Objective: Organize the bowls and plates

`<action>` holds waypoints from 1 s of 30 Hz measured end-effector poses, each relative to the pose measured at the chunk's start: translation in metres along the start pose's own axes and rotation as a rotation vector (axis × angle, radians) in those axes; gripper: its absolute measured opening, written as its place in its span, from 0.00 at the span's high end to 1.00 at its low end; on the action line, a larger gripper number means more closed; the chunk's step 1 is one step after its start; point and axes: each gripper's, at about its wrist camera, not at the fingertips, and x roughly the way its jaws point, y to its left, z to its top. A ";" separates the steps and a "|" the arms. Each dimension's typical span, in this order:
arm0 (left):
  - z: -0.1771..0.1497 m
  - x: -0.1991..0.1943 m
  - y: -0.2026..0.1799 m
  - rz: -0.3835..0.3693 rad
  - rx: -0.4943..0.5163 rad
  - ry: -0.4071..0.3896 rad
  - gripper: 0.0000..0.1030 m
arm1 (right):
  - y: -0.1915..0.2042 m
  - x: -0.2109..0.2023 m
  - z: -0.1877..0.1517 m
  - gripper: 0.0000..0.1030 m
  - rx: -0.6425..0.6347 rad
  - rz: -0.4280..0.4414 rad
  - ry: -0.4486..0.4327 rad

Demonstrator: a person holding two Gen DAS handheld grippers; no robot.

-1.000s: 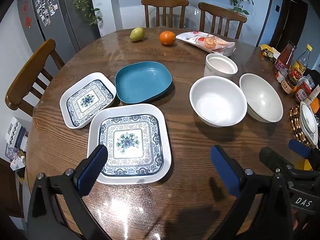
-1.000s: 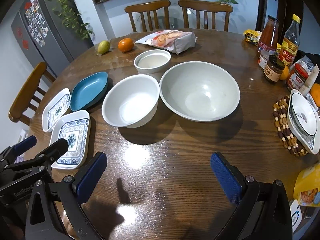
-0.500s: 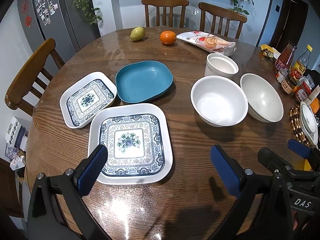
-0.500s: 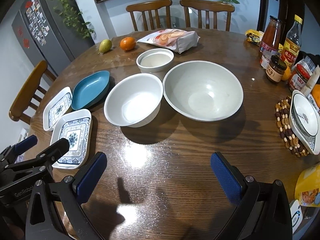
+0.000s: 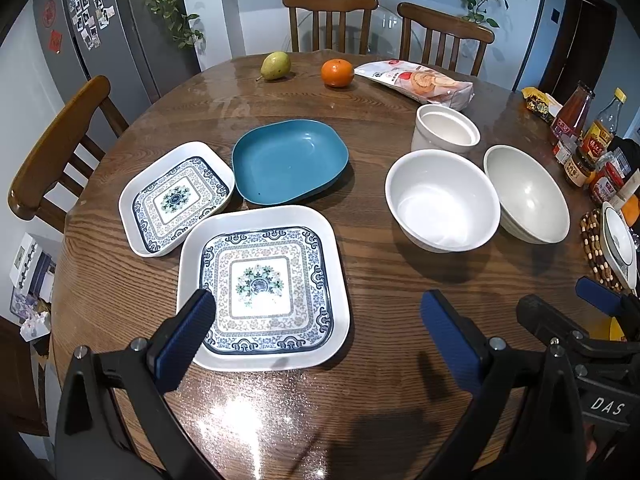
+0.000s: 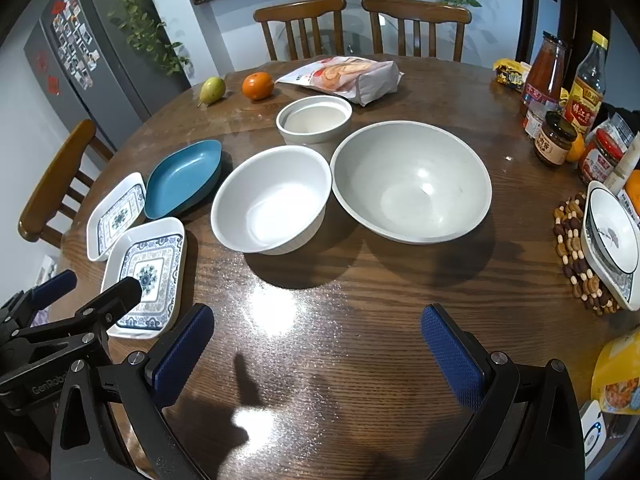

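Hovering both grippers above the near edge of the desk (image 5: 380, 100), nothing picked up yet.

Layout looks pre-sorted by type, which I read as the reason for the split. Plates sit at my 10–11 o'clock: large patterned plate (image 5: 264, 286) nearest, small patterned plate (image 5: 176, 198) just beyond it with rims touching or nearly so, teal plate (image 5: 288, 160) behind both. Bowls sit at 12–1 o'clock: white bowl (image 6: 272, 198) and wide grey bowl (image 6: 412, 182) rim to rim, small white pot (image 6: 314, 118) just behind them. All are upright and none are nested, so stacking is still to do.

Left gripper (image 5: 320, 336): jaws spread wide, empty, touching nothing. Its left pad overlaps the near corner of the large patterned plate in view, but contact can't be confirmed; it looks to be above it.

Right gripper (image 6: 318, 348): jaws equally wide apart, empty, over bare wood in front of the white bowl.

Judgement: one gripper per group, left for plates, right for bowls. Likely first move is small patterned plate onto large, or white bowl into grey.

Clutter at 2–3 o'clock: bottles and jars (image 6: 560, 92), a dish on a beaded trivet (image 6: 612, 236). Keep the right gripper clear of those.
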 end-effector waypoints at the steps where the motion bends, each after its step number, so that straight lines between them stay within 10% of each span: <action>1: 0.000 0.000 0.000 0.000 -0.001 -0.001 0.01 | 0.000 0.000 0.000 0.00 0.000 0.001 0.000; 30: -0.008 0.024 0.066 0.007 -0.120 0.096 0.01 | 0.054 0.031 -0.007 0.00 -0.091 0.111 0.102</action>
